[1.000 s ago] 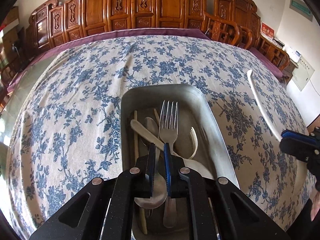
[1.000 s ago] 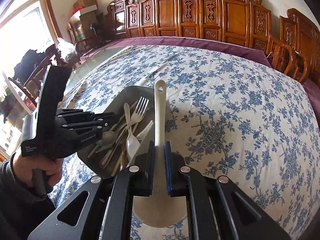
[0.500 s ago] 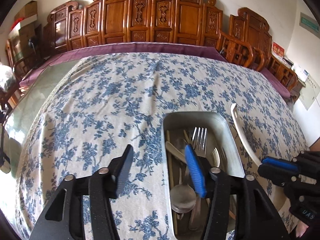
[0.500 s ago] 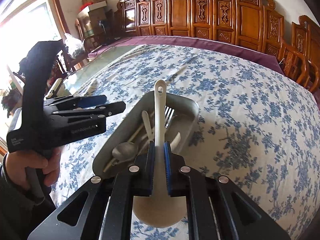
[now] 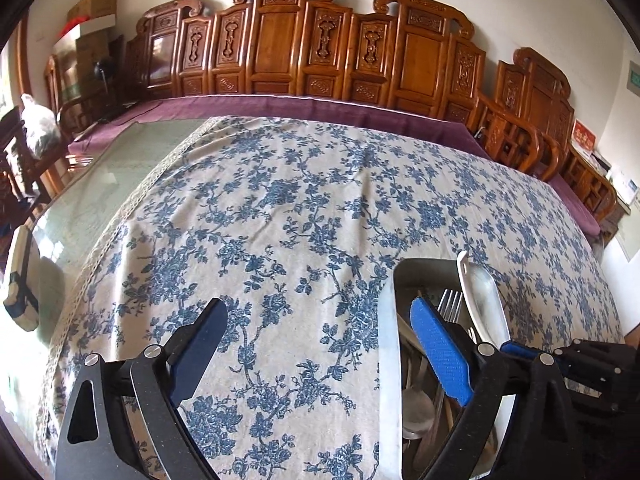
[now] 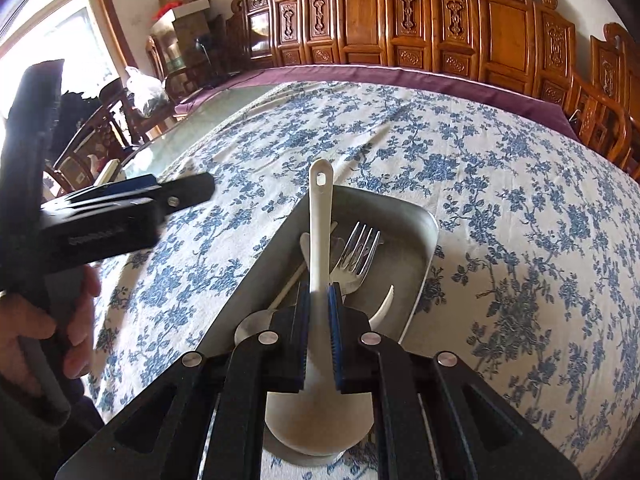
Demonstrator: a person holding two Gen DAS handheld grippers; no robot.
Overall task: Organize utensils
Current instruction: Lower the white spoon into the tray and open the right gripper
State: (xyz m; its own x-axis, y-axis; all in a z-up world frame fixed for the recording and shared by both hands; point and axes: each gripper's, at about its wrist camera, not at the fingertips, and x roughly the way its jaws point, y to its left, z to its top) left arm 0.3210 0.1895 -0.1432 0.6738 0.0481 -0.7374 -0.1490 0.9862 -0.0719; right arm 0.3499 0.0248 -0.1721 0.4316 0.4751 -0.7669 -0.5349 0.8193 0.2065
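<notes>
Right wrist view: right claw point(image 6: 319, 312) grips the long white plastic ladle point(image 6: 320, 216) above the grey metal tray point(image 6: 416, 280).
Left claw point(image 5: 316, 354) gapes wide, empty, beside the tray's left rim.

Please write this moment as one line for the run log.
left gripper: open, empty, beside tray | right gripper: shut on white rice paddle, above metal tray | tray holds fork, spoons

The metal tray point(image 5: 387, 360) is cut off by the left wrist view's lower edge. Utensil handles inside are screened by a blue-padded finger point(image 5: 440, 356). The white spoon point(image 6: 320, 248) bowl is partly masked by jaws.
</notes>
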